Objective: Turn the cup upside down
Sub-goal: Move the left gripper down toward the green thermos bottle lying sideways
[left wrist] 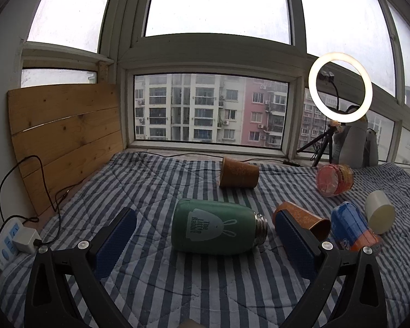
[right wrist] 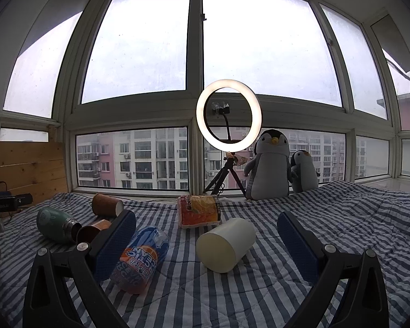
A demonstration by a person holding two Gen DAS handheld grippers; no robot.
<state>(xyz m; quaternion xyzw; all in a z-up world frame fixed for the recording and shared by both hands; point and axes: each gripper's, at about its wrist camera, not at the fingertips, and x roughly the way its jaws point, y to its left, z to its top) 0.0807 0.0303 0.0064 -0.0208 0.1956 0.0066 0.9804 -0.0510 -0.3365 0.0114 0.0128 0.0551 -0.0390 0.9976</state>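
Several cups lie on their sides on a striped blanket (left wrist: 155, 188). A green bottle-shaped cup (left wrist: 216, 228) lies between the fingers of my open left gripper (left wrist: 205, 235), just ahead of them. A cream cup (right wrist: 225, 244) lies between the fingers of my open right gripper (right wrist: 206, 239). A blue and orange plastic cup (right wrist: 140, 259) lies next to the right gripper's left finger (right wrist: 114, 243). Two brown paper cups (left wrist: 239, 176) (left wrist: 303, 218) and an orange plastic cup (left wrist: 334, 180) lie further off. Neither gripper holds anything.
A lit ring light on a tripod (right wrist: 229, 117) and two plush penguins (right wrist: 270, 164) stand on the window sill. A wooden board (left wrist: 65, 136) leans at the left, with a power strip (left wrist: 8, 242) and cable beside it.
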